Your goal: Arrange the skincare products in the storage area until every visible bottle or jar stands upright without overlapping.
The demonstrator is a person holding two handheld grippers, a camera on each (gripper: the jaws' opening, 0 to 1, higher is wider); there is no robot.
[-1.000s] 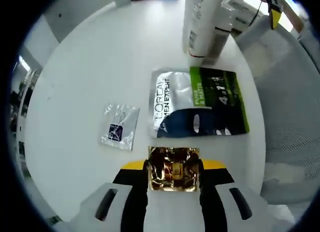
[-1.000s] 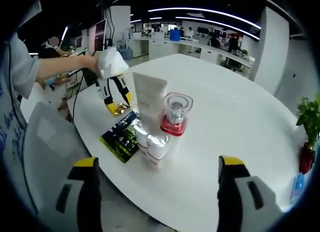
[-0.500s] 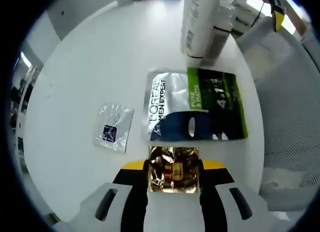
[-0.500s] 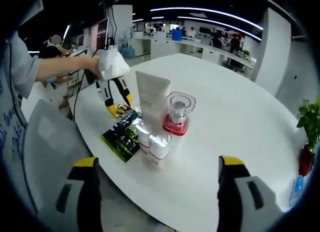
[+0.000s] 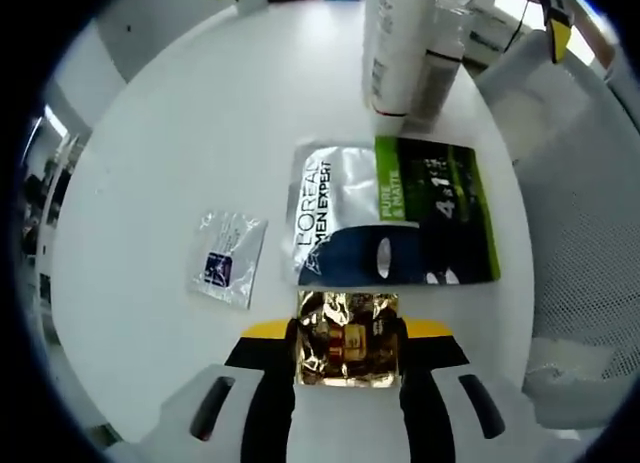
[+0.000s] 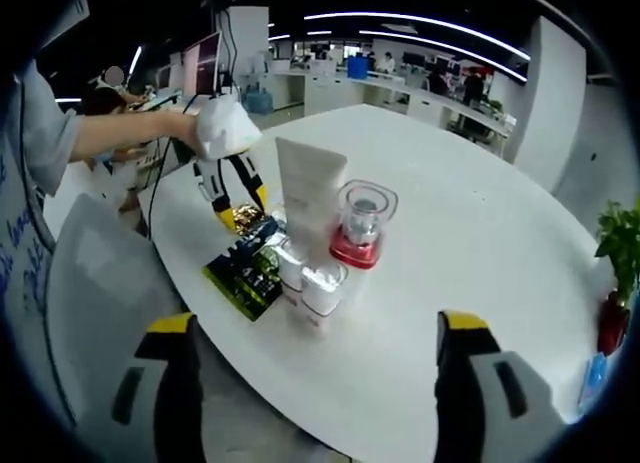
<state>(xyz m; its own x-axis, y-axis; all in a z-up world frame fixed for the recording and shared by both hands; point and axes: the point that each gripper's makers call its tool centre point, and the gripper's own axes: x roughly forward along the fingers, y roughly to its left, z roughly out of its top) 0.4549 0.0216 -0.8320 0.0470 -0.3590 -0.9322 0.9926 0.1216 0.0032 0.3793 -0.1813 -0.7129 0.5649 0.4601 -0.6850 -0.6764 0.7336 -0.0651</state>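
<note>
My left gripper (image 5: 347,335) is shut on a crinkled gold foil sachet (image 5: 347,338), held just above the white round table (image 5: 200,123). Beyond it lies a flat silver-and-green face-mask packet (image 5: 395,211), and to its left a small clear sachet (image 5: 228,257). A tall white tube (image 5: 398,43) stands upright at the far edge of that view. In the right gripper view the left gripper (image 6: 238,211) hangs over the gold sachet (image 6: 243,221), beside the mask packet (image 6: 243,270), the white tube (image 6: 309,203), two small white bottles (image 6: 312,288) and a clear jar on a red base (image 6: 359,223). My right gripper (image 6: 315,368) is open, off the table's edge.
A grey mesh chair (image 5: 585,203) sits close against the table at the right of the left gripper view. A potted plant (image 6: 622,253) and a red object (image 6: 612,323) stand at the table's far side. A person's sleeve and hand (image 6: 130,133) hold the left gripper.
The left gripper keeps the gold sachet and has barely shifted over the table. The right gripper's view has drifted slightly; the tube and jar sit a little further right in it.
</note>
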